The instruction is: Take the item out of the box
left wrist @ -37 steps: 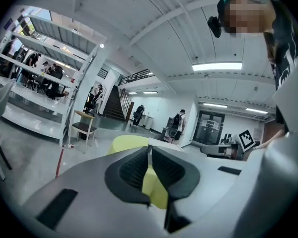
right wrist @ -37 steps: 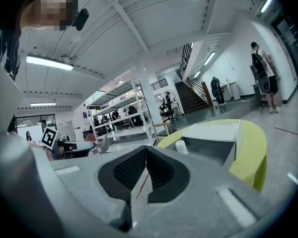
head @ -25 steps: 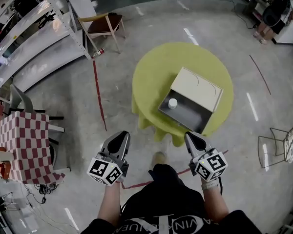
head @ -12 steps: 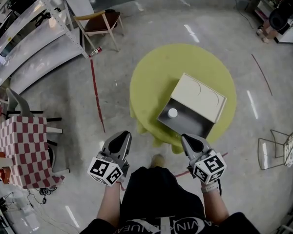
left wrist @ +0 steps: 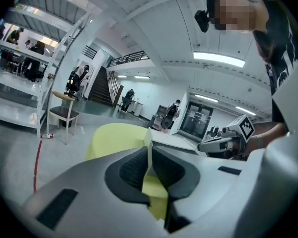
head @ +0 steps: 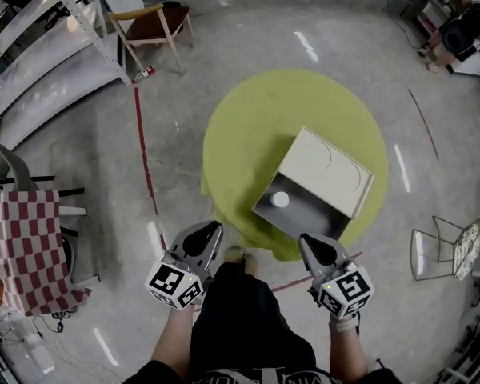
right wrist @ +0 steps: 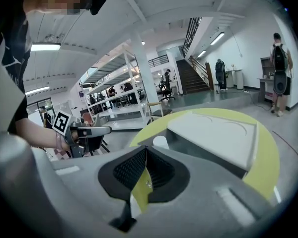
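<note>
An open box [head: 302, 212] with a grey inside and a cream lid [head: 328, 170] folded back sits on a round yellow-green table [head: 248, 134]. A small white round item [head: 280, 199] stands in the box's left corner; the right gripper view shows the item [right wrist: 160, 142] just past the jaws. My left gripper [head: 211, 230] hangs shut and empty short of the table's near edge, left of the box. My right gripper [head: 312, 242] is shut and empty by the box's near corner. Neither touches the box.
A wooden chair [head: 152, 22] and metal shelving [head: 40, 46] stand at the far left. A red-checkered table [head: 24, 246] is at the left, a wire chair [head: 436, 250] at the right. Red tape [head: 142, 150] crosses the floor. A person [head: 456, 30] stands far right.
The person has stepped nearer to the table, so the table and box now lie closer to both grippers. Both grippers stay shut. The box and item have not moved.
</note>
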A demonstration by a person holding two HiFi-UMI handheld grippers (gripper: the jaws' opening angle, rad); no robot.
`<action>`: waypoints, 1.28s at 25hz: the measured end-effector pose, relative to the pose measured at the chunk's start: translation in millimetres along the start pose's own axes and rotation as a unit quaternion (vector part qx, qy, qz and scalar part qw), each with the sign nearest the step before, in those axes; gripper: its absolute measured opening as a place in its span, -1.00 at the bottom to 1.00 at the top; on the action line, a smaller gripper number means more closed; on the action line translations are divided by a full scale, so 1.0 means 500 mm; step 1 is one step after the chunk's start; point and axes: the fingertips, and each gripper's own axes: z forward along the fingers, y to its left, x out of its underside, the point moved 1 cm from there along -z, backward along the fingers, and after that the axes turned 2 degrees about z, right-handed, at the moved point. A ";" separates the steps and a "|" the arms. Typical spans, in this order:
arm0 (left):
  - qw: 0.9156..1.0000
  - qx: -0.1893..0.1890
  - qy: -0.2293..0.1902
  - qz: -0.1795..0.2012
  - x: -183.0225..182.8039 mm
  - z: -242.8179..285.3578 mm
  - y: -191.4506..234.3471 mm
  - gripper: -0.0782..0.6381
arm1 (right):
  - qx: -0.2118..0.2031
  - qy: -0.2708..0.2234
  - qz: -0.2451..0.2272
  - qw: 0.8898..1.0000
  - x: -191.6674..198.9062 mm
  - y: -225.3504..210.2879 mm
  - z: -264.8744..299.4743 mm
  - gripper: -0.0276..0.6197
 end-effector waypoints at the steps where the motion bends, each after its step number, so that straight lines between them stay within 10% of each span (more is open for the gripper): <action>1: 1.000 0.004 0.001 -0.001 0.003 0.007 -0.004 -0.70 | 0.004 0.004 -0.005 1.000 0.000 -0.007 -0.001 -0.90; 11: 0.999 0.031 0.014 -0.022 0.048 0.035 0.020 -0.70 | 0.029 0.047 -0.077 0.996 -0.016 -0.025 0.061 -0.86; 32: 0.998 0.047 0.036 0.005 0.065 0.122 0.045 -0.70 | 0.027 0.110 -0.069 0.991 0.006 -0.056 0.185 -0.35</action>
